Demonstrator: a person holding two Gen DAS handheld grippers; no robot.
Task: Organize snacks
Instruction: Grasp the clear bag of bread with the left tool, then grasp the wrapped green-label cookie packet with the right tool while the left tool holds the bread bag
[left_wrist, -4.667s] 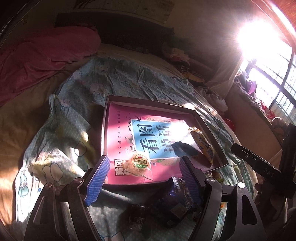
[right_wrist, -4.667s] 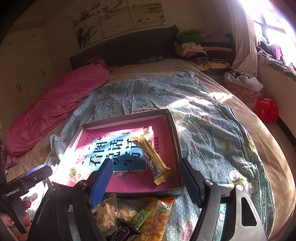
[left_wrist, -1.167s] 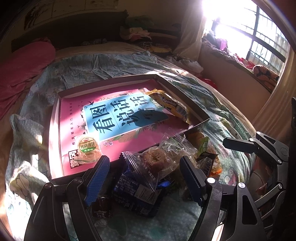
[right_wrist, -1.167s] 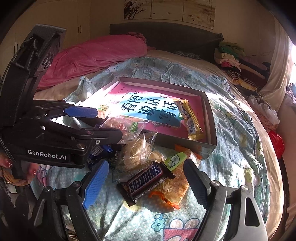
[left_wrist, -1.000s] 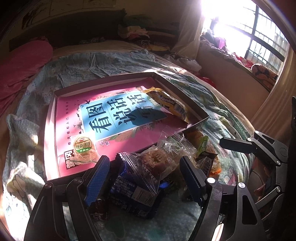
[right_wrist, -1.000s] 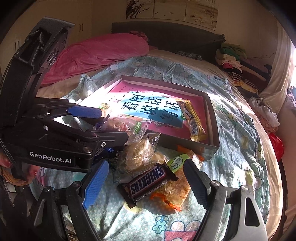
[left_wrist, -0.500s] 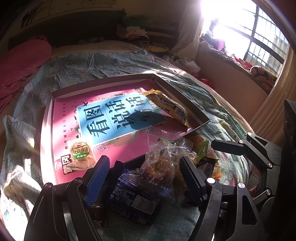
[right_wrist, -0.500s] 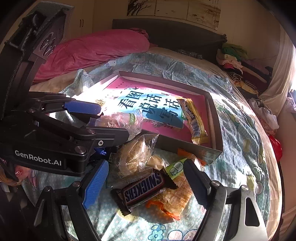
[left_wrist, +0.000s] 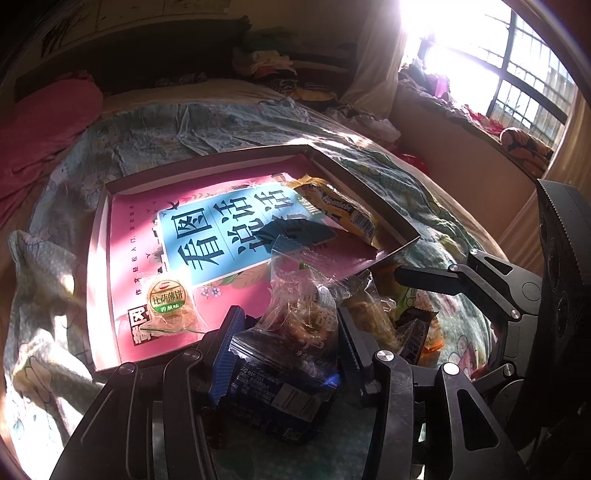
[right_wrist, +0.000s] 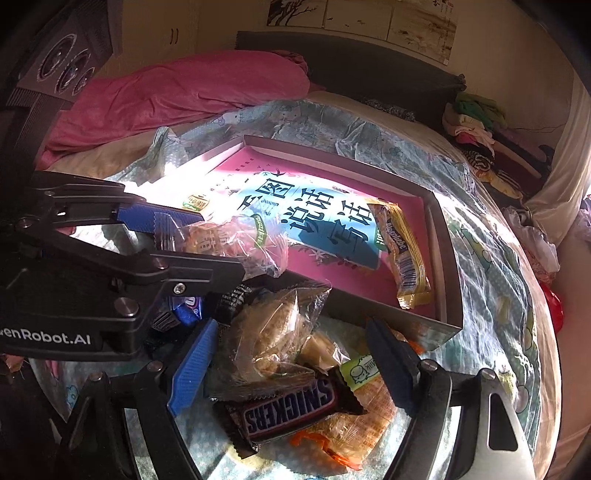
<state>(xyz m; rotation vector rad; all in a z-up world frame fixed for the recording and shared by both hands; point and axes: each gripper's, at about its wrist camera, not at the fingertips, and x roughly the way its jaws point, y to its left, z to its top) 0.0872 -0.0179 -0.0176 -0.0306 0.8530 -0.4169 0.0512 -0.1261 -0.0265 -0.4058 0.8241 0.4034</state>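
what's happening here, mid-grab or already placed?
Mid-grab. The left gripper is closing on a clear-wrapped pastry packet at the top of the snack pile on the bed, just in front of the tray. The right gripper hangs open over a Snickers bar, not touching it. Two snacks already lie in the tray: a round biscuit pack and a yellow wafer pack.

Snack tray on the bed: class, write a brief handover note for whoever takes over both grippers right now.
Left gripper: jaws closing on a clear pastry packet.
Right gripper: open over the loose pile, nothing held.
Tray: holds a round cracker pack and a yellow wafer bar.
Left to do: Snickers bar, orange packet, dark blue packet and other pastries go into the tray.
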